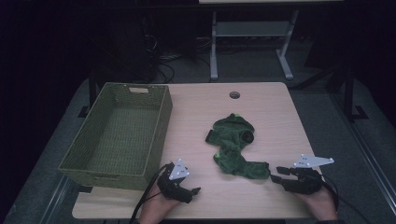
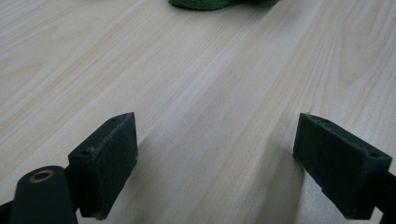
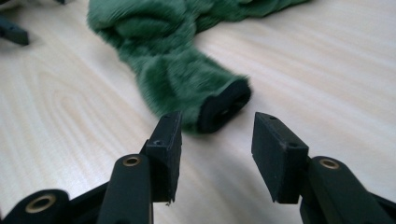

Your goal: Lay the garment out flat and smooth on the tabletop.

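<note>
Jaws apart on both: my right gripper (image 3: 217, 140) lines up on the black cuff of the fuzzy green plush garment (image 1: 235, 145), lying mid-table; my left gripper (image 2: 217, 163) waits empty. Woven green basket (image 1: 159, 135) unfilled; nothing moved yet, I judge.

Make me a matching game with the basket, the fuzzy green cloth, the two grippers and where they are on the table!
Things:
1. woven basket
2. green cloth
3. left gripper
4. right gripper

Places or states:
A. jaws wide apart over bare wood, near the table's front edge
B. crumpled in the table's middle
C. on the table's left side, nothing inside
D. open jaws pointing at the cloth's dark-cuffed end

Pairs: 1-C, 2-B, 3-A, 4-D
</note>
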Action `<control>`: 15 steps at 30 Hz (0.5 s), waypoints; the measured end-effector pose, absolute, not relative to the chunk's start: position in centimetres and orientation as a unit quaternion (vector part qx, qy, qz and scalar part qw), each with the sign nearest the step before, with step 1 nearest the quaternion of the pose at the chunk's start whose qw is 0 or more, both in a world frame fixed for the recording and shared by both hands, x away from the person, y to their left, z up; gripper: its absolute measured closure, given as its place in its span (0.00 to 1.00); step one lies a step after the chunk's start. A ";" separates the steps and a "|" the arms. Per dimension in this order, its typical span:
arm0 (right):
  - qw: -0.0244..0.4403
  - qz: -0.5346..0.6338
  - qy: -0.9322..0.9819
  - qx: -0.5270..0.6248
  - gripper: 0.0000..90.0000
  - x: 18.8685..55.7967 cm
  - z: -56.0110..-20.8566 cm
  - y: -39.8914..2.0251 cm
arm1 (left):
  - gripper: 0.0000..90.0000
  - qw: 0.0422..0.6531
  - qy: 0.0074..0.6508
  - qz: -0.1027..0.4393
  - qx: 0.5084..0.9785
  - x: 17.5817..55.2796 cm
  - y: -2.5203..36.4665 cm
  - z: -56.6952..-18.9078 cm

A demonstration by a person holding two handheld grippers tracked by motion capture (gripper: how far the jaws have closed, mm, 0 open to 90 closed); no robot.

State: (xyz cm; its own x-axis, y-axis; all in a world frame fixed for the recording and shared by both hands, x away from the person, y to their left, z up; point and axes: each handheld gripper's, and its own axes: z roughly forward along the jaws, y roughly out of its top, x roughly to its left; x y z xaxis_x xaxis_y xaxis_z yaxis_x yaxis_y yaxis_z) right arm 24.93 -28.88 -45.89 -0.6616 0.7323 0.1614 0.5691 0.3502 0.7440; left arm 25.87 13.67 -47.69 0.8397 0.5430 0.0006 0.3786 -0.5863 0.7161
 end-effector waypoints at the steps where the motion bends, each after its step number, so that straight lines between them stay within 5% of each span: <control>1: 0.095 0.406 0.818 0.396 0.58 24.9 -46.1 -28.8 | 0.14 0.372 0.261 0.110 0.884 25.9 13.7 -47.7; 15: 0.067 0.396 0.827 0.393 0.69 25.5 -47.0 -27.6 | 0.14 0.373 0.261 0.110 0.884 25.9 13.6 -47.7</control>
